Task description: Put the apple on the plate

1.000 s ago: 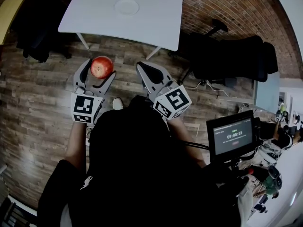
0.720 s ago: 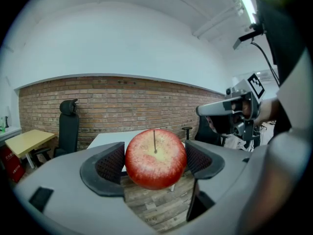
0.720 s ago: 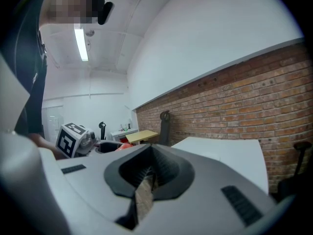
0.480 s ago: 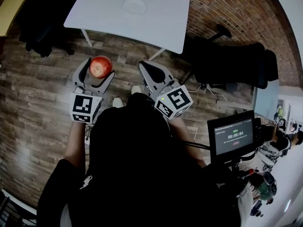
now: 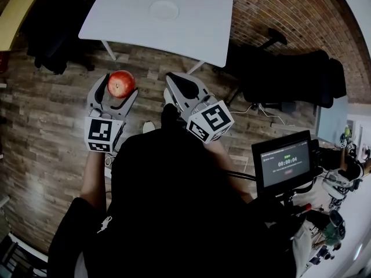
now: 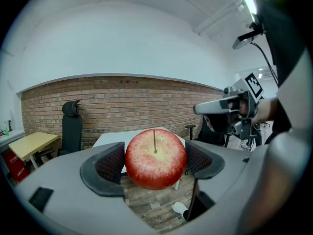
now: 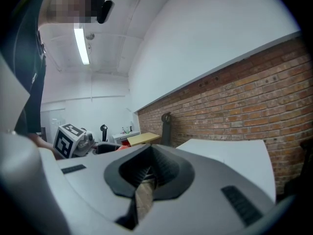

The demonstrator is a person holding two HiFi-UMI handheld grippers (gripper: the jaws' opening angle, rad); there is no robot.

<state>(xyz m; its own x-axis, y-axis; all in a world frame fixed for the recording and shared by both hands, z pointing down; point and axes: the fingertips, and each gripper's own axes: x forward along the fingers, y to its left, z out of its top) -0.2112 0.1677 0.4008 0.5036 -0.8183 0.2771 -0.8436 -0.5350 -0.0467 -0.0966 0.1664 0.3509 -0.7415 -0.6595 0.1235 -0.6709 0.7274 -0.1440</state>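
The red apple [image 6: 155, 158] sits clamped between the jaws of the left gripper [image 5: 117, 86], held in the air above the wooden floor [image 5: 46, 114] at the head view's centre left. The right gripper [image 7: 145, 175], beside it, is clenched on nothing. The plate [image 5: 164, 9] lies on the white table [image 5: 197, 25] at the upper centre, well apart from the apple.

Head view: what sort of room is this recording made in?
Probably an office or lab workroom: a brick wall, a white table, a black office chair and a monitor.
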